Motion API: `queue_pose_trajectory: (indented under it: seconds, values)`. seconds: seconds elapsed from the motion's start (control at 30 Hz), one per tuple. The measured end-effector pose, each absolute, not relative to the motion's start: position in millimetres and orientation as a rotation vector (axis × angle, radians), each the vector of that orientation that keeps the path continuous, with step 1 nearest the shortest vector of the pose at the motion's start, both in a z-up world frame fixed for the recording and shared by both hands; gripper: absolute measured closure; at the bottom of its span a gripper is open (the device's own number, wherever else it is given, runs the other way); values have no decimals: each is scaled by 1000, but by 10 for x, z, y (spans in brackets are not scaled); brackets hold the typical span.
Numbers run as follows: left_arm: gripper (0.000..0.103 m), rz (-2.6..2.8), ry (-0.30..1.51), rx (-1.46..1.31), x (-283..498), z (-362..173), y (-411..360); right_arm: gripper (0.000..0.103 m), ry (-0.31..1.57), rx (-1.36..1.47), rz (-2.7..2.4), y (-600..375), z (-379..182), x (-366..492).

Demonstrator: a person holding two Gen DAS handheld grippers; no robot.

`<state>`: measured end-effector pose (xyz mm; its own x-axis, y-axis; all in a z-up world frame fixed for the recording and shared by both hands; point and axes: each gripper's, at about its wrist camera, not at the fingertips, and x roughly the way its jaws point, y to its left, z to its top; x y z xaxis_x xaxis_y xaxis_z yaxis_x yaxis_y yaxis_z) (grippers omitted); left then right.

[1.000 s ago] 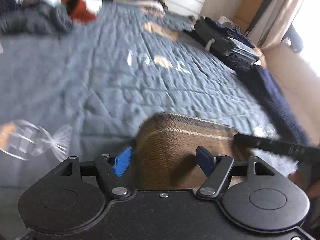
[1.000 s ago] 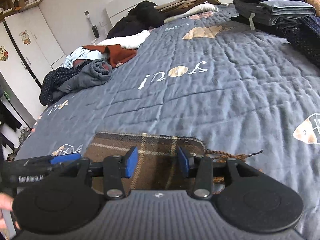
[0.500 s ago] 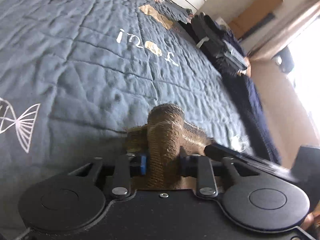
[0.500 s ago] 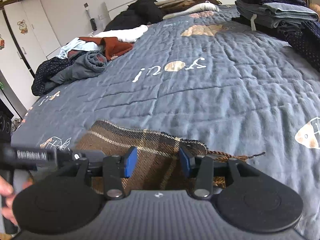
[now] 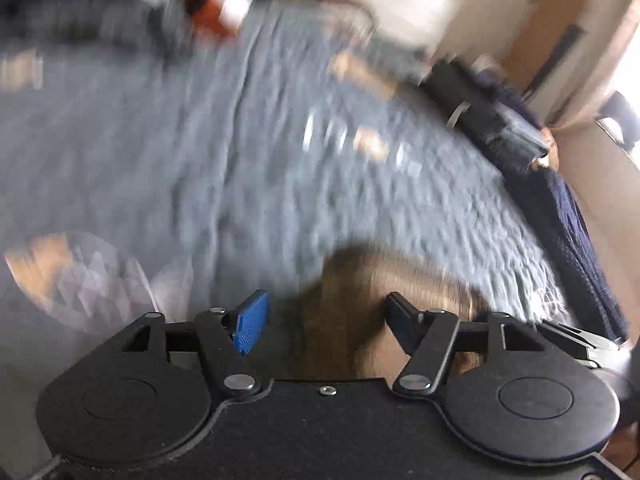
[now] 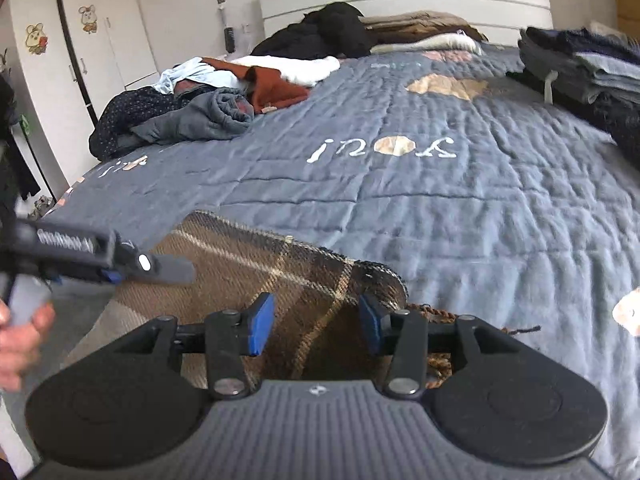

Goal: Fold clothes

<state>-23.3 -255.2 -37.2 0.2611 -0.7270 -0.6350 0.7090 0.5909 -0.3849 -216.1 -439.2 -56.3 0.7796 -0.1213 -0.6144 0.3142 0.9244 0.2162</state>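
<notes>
A brown plaid scarf (image 6: 256, 264) with a fringed end (image 6: 436, 316) lies folded on the blue-grey quilt (image 6: 460, 208) at the near edge of the bed. My right gripper (image 6: 316, 324) stands open just above the scarf's near right part, with nothing between its pads. In the blurred left wrist view the scarf (image 5: 384, 284) shows as a brown mound under my left gripper (image 5: 326, 328), which is open and holds nothing. The right wrist view shows the left gripper (image 6: 160, 268) from the side over the scarf's left edge, with a person's hand (image 6: 20, 332) on its handle.
A heap of unfolded clothes (image 6: 208, 96) lies at the far left of the bed. A stack of folded dark garments (image 6: 580, 68) sits at the far right. White wardrobe doors (image 6: 80, 40) stand to the left beyond the bed.
Half a second ago my left gripper was shut on a bunched-up part of the scarf; now it is open, the scarf lies flat again, and the camera is swinging. The right gripper stayed open.
</notes>
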Motion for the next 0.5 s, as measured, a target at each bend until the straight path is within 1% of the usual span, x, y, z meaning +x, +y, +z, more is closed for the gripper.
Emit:
queue_pose_trajectory:
  seconds: [0.07, 0.13, 0.2, 0.33, 0.37, 0.4, 0.5]
  values:
    - [40, -1005, 722, -25, -354, -131, -2475, 55, 635, 365, -245, -4451, -550, -2176]
    - [39, -1117, 678, -40, -481, -24, -2493, 55, 634, 404, -251, -4497, -566, -2177]
    - [38, -1211, 710, -50, -588, -50, -2579, 54, 633, 436, -257, -4515, -594, -2174]
    - [38, -1237, 866, -80, -591, -363, -2726, 50, 633, 440, -257, -4489, -607, -2175]
    - [38, -1234, 872, -96, -566, -370, -2717, 50, 636, 436, -258, -4487, -617, -2174]
    - [39, -1231, 875, -112, -538, -368, -2705, 50, 640, 432, -260, -4488, -629, -2174]
    - [46, -1223, 883, -161, -457, -365, -2667, 50, 635, 430, -255, -4493, -645, -2173]
